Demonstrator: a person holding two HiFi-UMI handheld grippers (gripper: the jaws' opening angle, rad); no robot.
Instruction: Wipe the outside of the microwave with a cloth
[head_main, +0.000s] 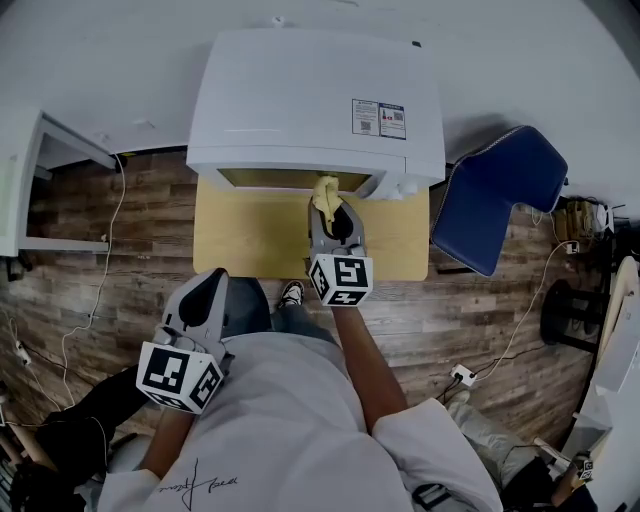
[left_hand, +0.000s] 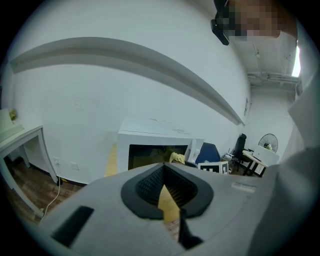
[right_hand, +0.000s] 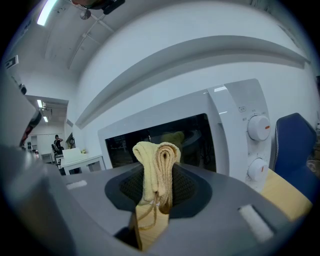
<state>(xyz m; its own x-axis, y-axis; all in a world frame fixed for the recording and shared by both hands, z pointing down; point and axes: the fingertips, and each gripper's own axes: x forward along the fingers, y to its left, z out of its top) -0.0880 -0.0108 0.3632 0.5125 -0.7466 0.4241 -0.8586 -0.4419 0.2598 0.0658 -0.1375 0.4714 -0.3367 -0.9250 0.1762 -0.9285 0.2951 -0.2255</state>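
The white microwave stands at the back of a light wooden table; its dark door window faces me. My right gripper is shut on a folded yellow cloth, held just in front of the lower door edge. In the right gripper view the cloth sticks up from between the pads of the right gripper, with the two dials to the right. My left gripper hangs back near my body, shut and empty. In the left gripper view the left gripper points at the microwave from farther off.
A blue chair stands right of the table. A white desk is at the left. Cables and a power strip lie on the wood floor. A white wall is behind the microwave.
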